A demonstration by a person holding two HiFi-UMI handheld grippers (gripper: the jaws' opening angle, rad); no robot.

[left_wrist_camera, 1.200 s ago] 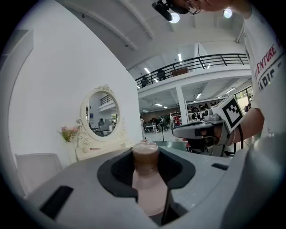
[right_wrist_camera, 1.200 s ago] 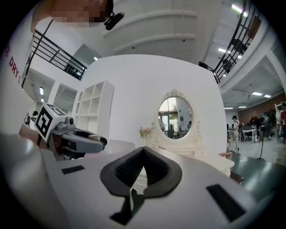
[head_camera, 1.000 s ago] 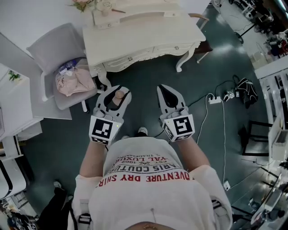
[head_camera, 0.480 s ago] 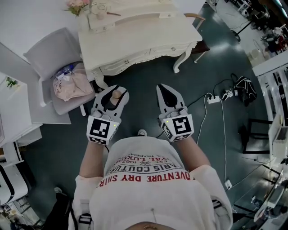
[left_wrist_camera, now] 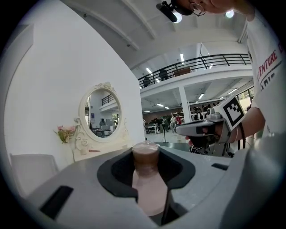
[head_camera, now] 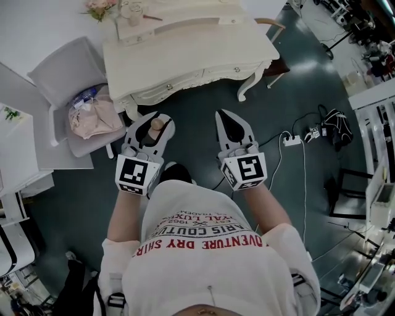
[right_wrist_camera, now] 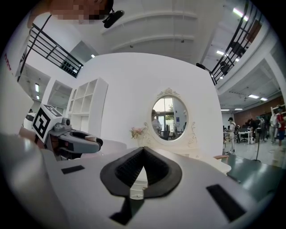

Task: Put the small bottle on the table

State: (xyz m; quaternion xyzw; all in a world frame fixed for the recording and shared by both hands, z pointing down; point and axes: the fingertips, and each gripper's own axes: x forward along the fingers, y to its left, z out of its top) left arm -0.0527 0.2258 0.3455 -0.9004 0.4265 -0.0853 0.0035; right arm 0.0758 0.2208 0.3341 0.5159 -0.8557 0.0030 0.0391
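A small pale-pink bottle (head_camera: 155, 125) with a brown cap stands upright between the jaws of my left gripper (head_camera: 151, 118), which is shut on it. In the left gripper view the bottle (left_wrist_camera: 146, 179) fills the jaw notch, cap upward. My right gripper (head_camera: 227, 115) is held level beside it, shut, with nothing in its jaws (right_wrist_camera: 143, 150). Both hover over the dark floor, a little short of the front edge of the cream dressing table (head_camera: 197, 49). Its top is mostly bare.
An oval mirror (right_wrist_camera: 169, 117), pink flowers (head_camera: 99, 7) and small items stand at the table's back. A grey chair (head_camera: 65, 68) with a pink bag (head_camera: 92, 117) sits left of it. White shelving (head_camera: 15, 142) is at far left. A power strip (head_camera: 293, 139) and cables lie on the floor to the right.
Both grippers have moved forward toward the table, the bottle still held in the left one. The person has stepped forward; a dark shoe now shows below the grippers.
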